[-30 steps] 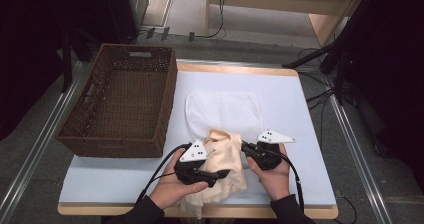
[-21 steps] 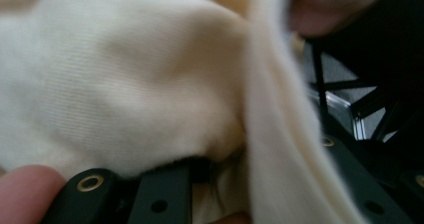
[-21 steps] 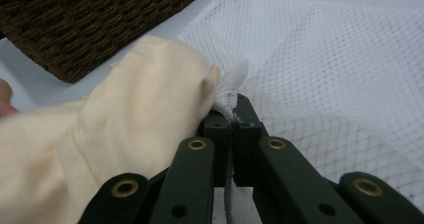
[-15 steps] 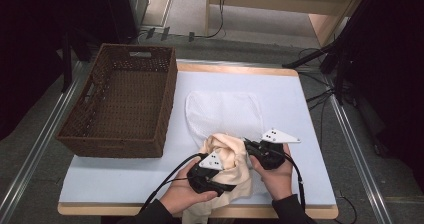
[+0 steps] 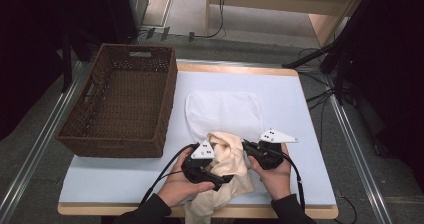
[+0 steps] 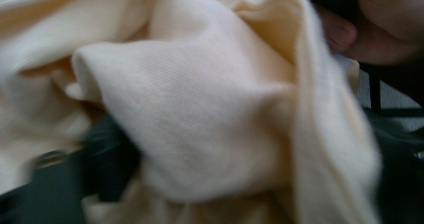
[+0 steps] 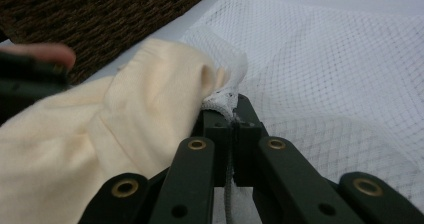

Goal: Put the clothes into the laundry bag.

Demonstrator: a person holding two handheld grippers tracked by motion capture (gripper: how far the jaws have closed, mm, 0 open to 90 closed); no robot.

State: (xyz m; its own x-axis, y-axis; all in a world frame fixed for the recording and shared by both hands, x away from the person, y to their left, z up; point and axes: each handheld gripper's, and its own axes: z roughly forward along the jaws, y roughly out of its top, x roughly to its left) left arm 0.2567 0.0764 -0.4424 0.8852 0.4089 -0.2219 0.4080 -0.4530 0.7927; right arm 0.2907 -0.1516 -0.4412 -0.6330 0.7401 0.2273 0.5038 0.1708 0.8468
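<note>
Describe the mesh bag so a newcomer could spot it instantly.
Start at the big brown wicker basket on the table's left side; on the pale blue tabletop just to its right lies the mesh bag, flat. It is white, see-through netting, unlike the cream cloth bunched at its near edge, where the right gripper pinches its rim.

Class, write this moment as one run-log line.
right claw: shut on mesh bag rim | left claw: jaws just opening, in cream garment | wicker basket: left, untouched
</note>
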